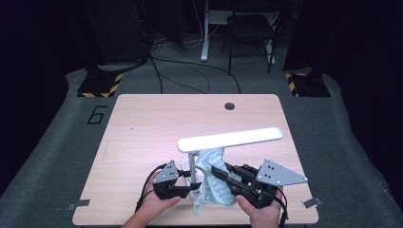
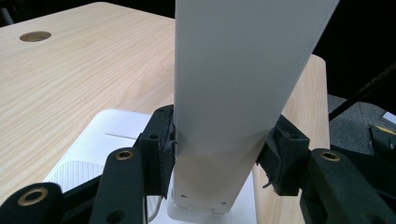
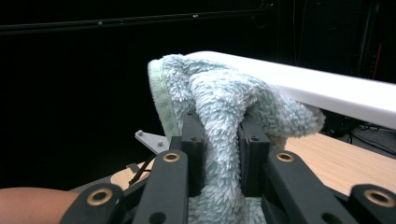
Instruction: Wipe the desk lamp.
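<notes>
Here the work in hand looks like wiping a white desk lamp [image 1: 228, 138] with a fluffy pale green cloth [image 1: 214, 183], near the table's [image 1: 142, 123] front edge at about six o'clock in the high view. The left gripper [image 2: 219, 154] clamps the lamp's flat upright arm between its pads, just above the white base [image 2: 93, 154]; the grip should stay firm and low so the lamp cannot tip. The right gripper [image 3: 219, 140] pinches a fold of the cloth, bunched up against the underside of the light bar [image 3: 336, 88] at one o'clock in its own view. A good stroke probably runs along the bar with light pressure, cloth kept flat, pushing away from the braced arm.
</notes>
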{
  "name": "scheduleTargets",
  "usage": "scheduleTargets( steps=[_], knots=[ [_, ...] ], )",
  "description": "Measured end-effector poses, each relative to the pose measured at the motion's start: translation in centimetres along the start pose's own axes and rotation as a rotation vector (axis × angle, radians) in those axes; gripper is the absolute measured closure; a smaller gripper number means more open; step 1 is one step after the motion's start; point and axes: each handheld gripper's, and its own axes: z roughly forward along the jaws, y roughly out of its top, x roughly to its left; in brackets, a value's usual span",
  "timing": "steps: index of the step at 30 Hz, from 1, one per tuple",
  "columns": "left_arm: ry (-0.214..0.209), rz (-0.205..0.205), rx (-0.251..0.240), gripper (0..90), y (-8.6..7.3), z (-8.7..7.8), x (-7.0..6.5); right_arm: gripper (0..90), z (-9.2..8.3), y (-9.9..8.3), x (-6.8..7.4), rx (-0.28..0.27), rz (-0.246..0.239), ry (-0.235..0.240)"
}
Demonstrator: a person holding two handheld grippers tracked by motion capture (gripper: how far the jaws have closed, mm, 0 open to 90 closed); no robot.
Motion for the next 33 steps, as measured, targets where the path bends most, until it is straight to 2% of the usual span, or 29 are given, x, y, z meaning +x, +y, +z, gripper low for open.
scheduleTargets(
  steps=[5,10,20,24,27,29,33],
  knots=[
    [-0.002,-0.006,-0.002,50.7,0.0,0.0,0.0,76.5,-0.5,0.6,0.6,-0.008,-0.013,0.013],
    [-0.002,-0.006,-0.001,50.7,0.0,0.0,0.0,76.6,-1.1,1.1,0.8,-0.035,0.010,0.038],
    [-0.003,-0.001,0.004,50.7,0.0,0.0,0.0,76.6,-2.0,3.1,0.9,-0.044,-0.015,0.030],
    [-0.002,-0.001,0.005,50.8,0.0,0.0,0.0,76.9,-2.3,3.8,0.7,-0.059,-0.002,0.034],
    [-0.001,0.003,0.007,50.8,0.0,0.0,0.0,77.1,-2.8,4.7,0.6,-0.097,0.000,0.034],
    [-0.003,0.000,0.008,50.7,0.0,0.0,0.0,77.1,-3.0,5.4,0.4,-0.095,-0.012,0.017],
    [-0.003,-0.002,0.007,50.7,0.0,0.0,0.0,77.1,-2.8,6.3,-0.5,-0.096,-0.005,0.007]
  ],
)
